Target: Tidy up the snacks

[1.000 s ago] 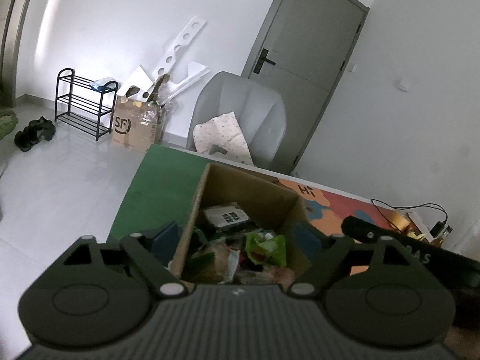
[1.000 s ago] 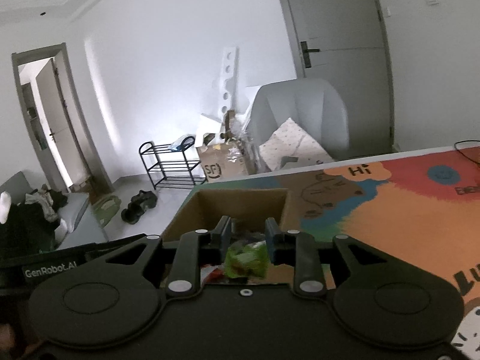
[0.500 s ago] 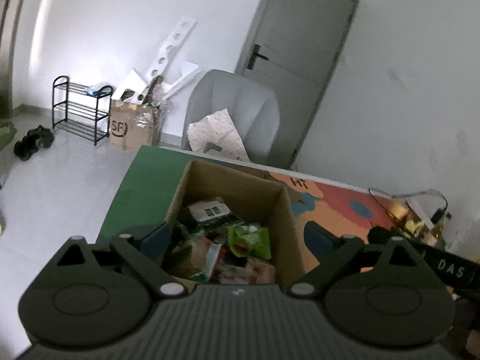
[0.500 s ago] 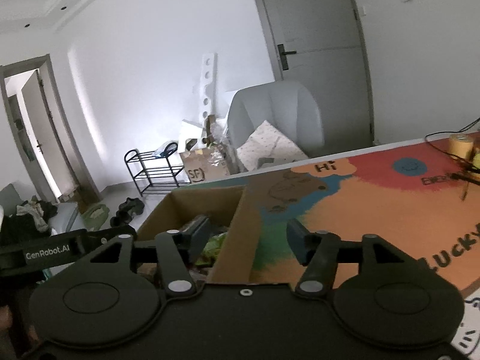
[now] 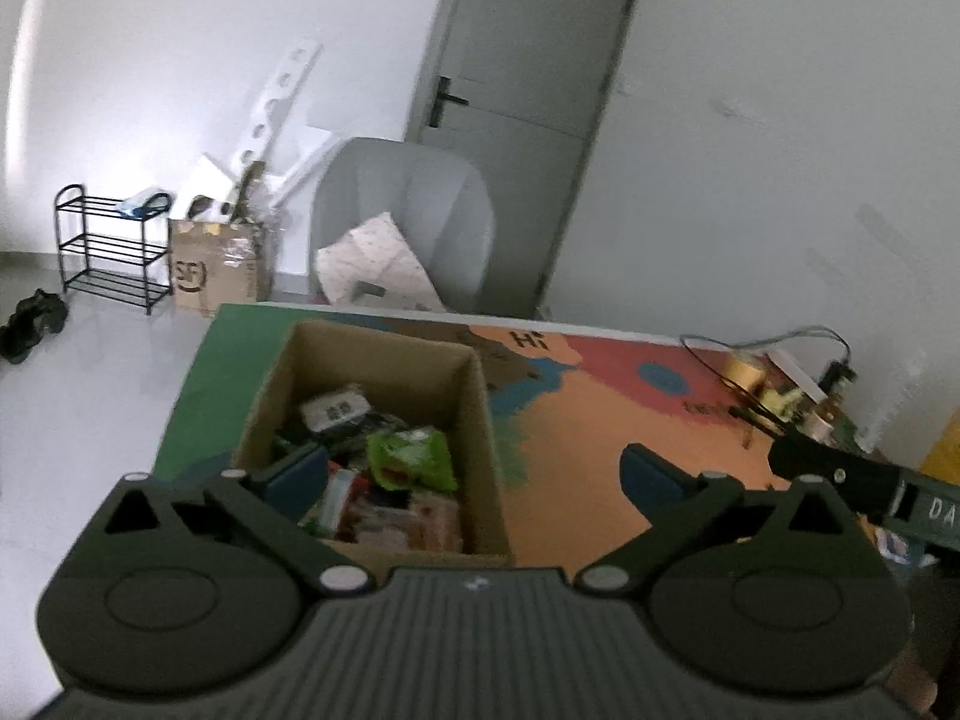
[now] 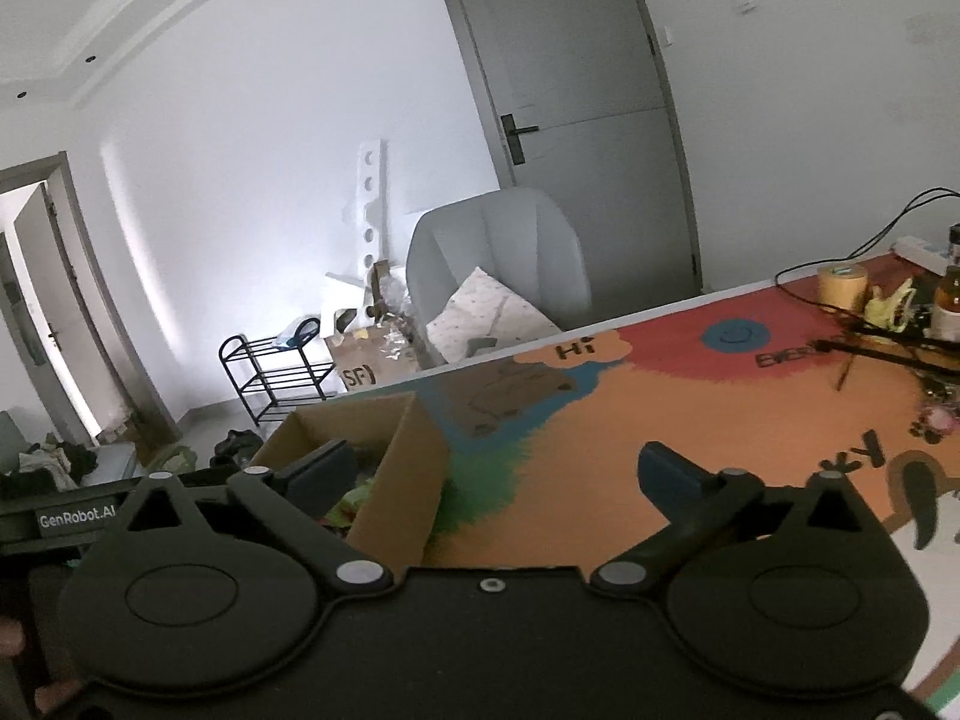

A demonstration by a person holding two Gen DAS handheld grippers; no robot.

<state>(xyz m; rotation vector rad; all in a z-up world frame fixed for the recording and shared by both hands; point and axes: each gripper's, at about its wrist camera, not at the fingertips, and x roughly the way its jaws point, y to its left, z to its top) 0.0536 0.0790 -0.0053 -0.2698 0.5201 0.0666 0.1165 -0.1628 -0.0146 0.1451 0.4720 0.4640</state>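
Seemingly near the end. From the left wrist: left gripper spread wide and empty, one finger over the open cardboard box, the other out over the colourful table mat. Inside the box, a heap of snack packets, a green packet on top, a pale one behind it. No loose snack showing on the stretch of mat in view. Off at the far right edge, a tape roll and some small clutter, too blurred to name.

From the right wrist: right gripper likewise fully parted, holding nothing, set beside the box's right wall and mostly above bare mat. Only a sliver of green visible inside the box here. Bottles and cables at the far end, well apart from the box. Judging so: snacks gathered, perhaps only a last check left, though table areas outside both views remain unknown.
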